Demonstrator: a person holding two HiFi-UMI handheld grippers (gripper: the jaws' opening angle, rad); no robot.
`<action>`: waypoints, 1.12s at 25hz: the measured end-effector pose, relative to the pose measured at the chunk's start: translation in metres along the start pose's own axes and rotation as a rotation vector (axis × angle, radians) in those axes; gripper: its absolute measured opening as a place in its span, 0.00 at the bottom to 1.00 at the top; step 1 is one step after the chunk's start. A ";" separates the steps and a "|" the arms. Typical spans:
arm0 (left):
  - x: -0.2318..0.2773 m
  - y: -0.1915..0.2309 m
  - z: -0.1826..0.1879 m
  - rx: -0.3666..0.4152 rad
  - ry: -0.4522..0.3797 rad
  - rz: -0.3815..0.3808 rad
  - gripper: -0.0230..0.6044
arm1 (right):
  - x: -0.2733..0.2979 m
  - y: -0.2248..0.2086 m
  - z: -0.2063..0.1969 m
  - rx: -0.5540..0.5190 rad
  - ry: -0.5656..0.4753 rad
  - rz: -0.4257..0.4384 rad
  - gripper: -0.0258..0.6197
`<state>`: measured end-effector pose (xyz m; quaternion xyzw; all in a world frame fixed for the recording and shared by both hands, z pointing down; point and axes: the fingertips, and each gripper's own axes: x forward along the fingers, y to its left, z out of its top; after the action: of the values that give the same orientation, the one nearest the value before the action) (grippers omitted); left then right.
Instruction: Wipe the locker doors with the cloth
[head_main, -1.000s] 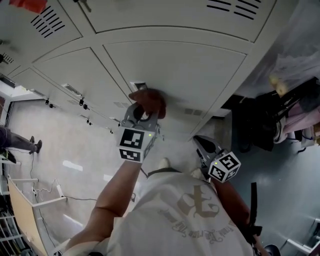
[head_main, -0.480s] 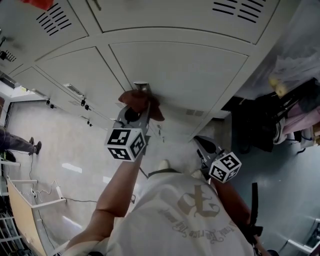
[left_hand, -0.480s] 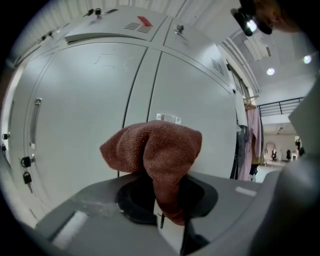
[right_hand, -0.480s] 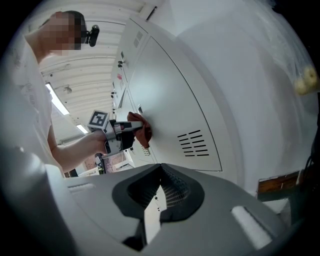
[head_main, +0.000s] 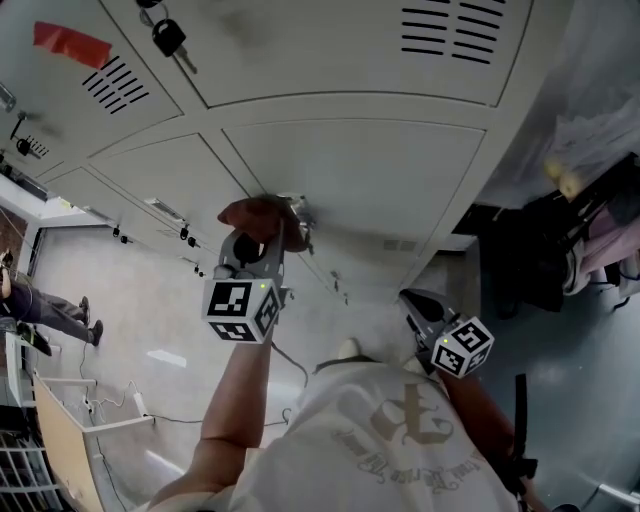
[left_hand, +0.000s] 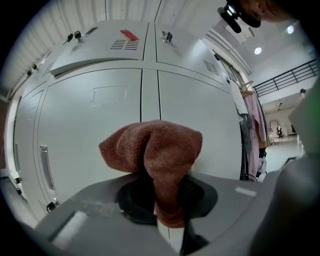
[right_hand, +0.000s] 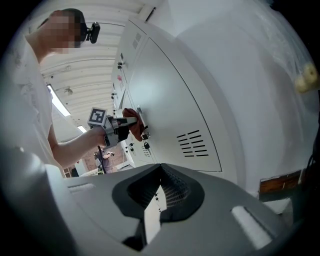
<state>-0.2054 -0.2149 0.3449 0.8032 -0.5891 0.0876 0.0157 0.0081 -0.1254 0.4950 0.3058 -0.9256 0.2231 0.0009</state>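
My left gripper (head_main: 256, 238) is shut on a reddish-brown cloth (head_main: 254, 214) and presses it against a pale grey locker door (head_main: 380, 170), just left of the door's metal handle (head_main: 296, 210). In the left gripper view the bunched cloth (left_hand: 156, 152) stands up from the closed jaws in front of two lower doors (left_hand: 95, 135). The right gripper view shows the left gripper (right_hand: 124, 125) and cloth (right_hand: 133, 123) at the door (right_hand: 167, 115) from the side. My right gripper (head_main: 418, 303) hangs low beside the person's body, away from the lockers, shut on nothing.
Keys (head_main: 166, 38) hang from the upper locker's lock, next to a red tag (head_main: 70, 45) and vent slots. Dark bags and clothes (head_main: 585, 225) crowd the floor to the right of the locker bank. A person (head_main: 40, 312) stands far off at the left.
The left gripper has carried the cloth leftward across the door, from below the handle to its left side. The head view has tilted up toward the upper lockers. The right gripper has barely moved.
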 end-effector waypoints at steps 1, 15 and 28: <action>0.002 -0.001 0.001 0.008 0.007 -0.001 0.16 | 0.000 -0.001 0.000 0.002 -0.003 0.000 0.05; 0.010 -0.026 0.001 0.182 0.122 -0.017 0.16 | -0.009 -0.011 -0.001 0.033 -0.018 0.012 0.05; 0.019 -0.066 0.006 0.196 0.140 -0.060 0.16 | -0.033 -0.024 0.011 -0.050 -0.025 -0.011 0.05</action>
<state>-0.1369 -0.2133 0.3473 0.8099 -0.5510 0.2001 -0.0193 0.0502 -0.1282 0.4900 0.3138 -0.9290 0.1961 -0.0018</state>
